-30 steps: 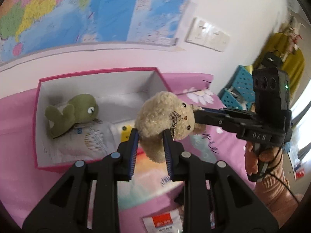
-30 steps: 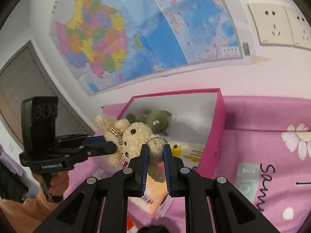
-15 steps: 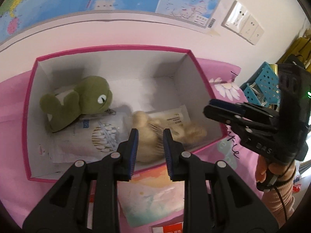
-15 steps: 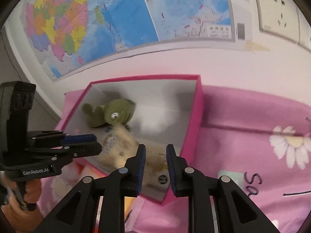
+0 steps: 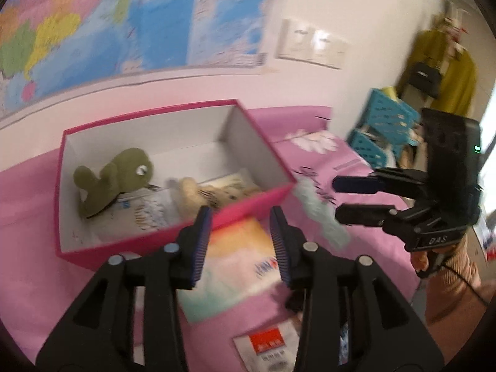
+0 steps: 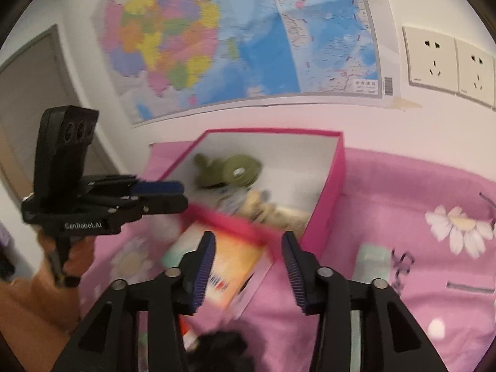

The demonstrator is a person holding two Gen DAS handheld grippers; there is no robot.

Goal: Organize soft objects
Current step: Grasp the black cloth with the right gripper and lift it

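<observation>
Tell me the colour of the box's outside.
Hot pink outside, white inside; the box shows best in the left wrist view.

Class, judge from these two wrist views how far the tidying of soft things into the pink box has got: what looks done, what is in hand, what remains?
Done: the green plush and the beige teddy bear lie inside the pink box.
In hand: nothing; the left gripper and right gripper are opening, with nothing between their jaws.
Left: a soft pack lies outside on the pink cloth.
</observation>
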